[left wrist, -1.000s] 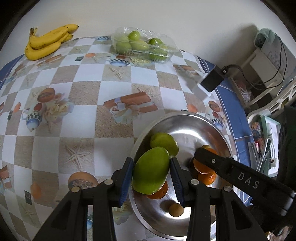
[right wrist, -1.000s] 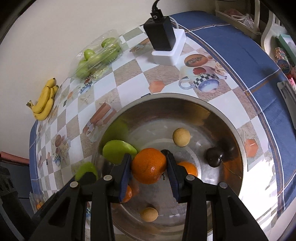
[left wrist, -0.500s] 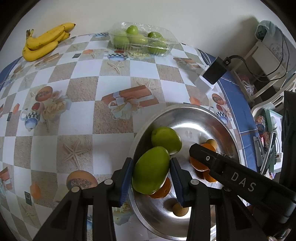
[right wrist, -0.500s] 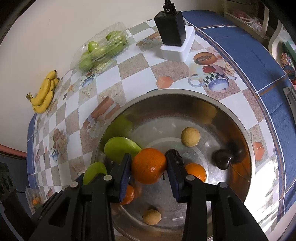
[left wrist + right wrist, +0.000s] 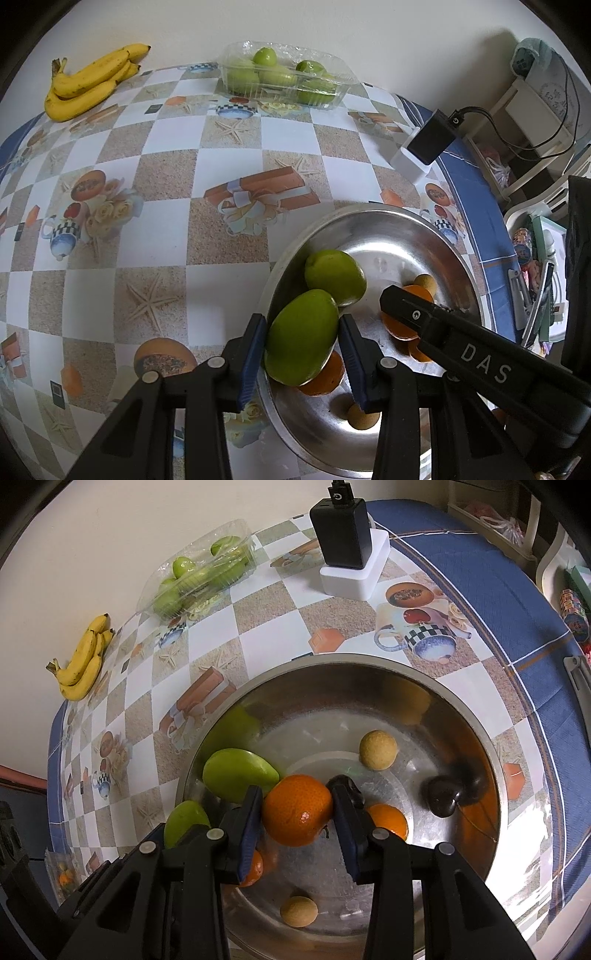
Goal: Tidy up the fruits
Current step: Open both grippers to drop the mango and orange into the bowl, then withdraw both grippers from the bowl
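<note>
I've got a fruit in each gripper, both over the steel bowl [image 5: 495, 775], so the step I'm on is lifting them out w/o dropping either. Left gripper [image 5: 302, 349] pinches the green mango [image 5: 301, 338] across its narrow middle, blue pads flat on both flanks; the mango sits lower centre of the left wrist view, above the bowl's near-left rim. Right gripper [image 5: 297, 816] is clamped on the orange [image 5: 297, 814], centre-bottom of the right wrist view, pads on opposite sides at about its widest part.

To do this well I'd raise both straight up before going sideways: the mango is long and its lower end hangs past the pads, so any swing could twist it loose, I reckon. The orange is round and could roll out if the squeeze eases, so keep pressure steady. The right tool's black body crosses the lower right of the left view, close to the left one, so I'd part the hands gently, no knocking.

Sorting spots look plausible: green fruits in the clear tray [image 5: 284, 79] top centre, bananas [image 5: 90, 81] upper left, both well away from the bowl on the checked tablecloth [image 5: 155, 236]. Left behind in the bowl: another mango [image 5: 238, 775], smaller oranges, two tan round fruits, one dark one.

Pose: both tools point steeply down at the bowl, tilted a bit fwd, side by side, left hand over the bowl's left part, right more central
</note>
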Motion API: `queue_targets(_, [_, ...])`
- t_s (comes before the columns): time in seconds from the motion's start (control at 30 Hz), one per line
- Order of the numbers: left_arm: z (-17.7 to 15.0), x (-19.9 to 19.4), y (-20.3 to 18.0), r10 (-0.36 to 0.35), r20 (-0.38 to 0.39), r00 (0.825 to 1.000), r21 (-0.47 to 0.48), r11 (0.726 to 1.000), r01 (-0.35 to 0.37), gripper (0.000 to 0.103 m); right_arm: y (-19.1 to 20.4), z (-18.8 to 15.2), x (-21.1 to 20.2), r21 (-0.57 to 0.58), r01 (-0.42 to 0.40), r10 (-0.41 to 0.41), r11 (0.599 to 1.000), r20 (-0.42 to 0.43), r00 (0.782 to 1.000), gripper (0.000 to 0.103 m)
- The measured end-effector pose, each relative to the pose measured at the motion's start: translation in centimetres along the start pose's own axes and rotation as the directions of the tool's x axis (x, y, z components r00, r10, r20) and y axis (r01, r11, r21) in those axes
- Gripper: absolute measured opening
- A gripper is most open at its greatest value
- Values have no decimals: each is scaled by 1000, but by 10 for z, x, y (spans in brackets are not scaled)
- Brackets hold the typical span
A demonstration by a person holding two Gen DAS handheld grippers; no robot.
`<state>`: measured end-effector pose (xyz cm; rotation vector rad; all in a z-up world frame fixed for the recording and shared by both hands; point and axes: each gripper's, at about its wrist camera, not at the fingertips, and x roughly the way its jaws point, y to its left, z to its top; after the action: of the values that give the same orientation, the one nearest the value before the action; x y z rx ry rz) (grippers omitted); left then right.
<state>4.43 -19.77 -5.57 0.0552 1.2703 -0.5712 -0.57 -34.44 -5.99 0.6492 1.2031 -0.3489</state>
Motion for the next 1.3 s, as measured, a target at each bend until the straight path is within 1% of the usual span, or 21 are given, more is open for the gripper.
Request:
queue_targets(0.13, [0,-3,-1,-9,7,1000,1,1000,9,55,0,0,-2,1,0,0,1000,10,1000,41])
queue_targets(0.37, [2,-12,0,-16,24,1000,3,1000,16,55,3,1,-11,-15,-7,7,1000,41,999,42])
queue_targets(0.6, [5,-17,20,37,26,999,-56,998,-35,55,1,2,-12,-3,2,-2,1000,41,999,41])
queue_targets(0.7, [7,-19,34,86,35,996,-109,991,-82,58,1,2,-12,-3,5,-5,1000,38,999,41])
queue_targets(0.77, [7,-21,42,145,45,988,-131,982,-138,70,3,1,-11,-12,12,-11,1000,33,999,41])
queue_targets(0.83, [8,-22,52,212,49,976,-151,968,-202,75,6,1,-9,-25,23,-22,999,30,999,42])
queue_targets(0.87, [9,-22,55,227,50,973,-156,964,-216,76,7,1,-9,-30,29,-28,999,29,999,43])
queue_targets(0.93, [9,-23,65,265,52,963,-178,951,-252,79,11,1,-7,-46,39,-38,998,27,999,53])
queue_targets(1.07, [10,-24,81,334,49,941,-206,925,-318,86,20,-2,-4,-89,54,-51,995,27,998,59])
queue_targets(1.13, [10,-24,87,363,48,931,-209,915,-346,87,24,-3,-3,-106,60,-57,993,29,998,67])
queue_targets(1.27, [10,-26,95,393,48,918,-216,902,-374,89,34,-6,-1,-143,70,-65,987,37,997,73])
queue_targets(1.3, [10,-26,96,408,45,912,-213,896,-390,89,35,-7,-1,-151,70,-65,986,39,997,75])
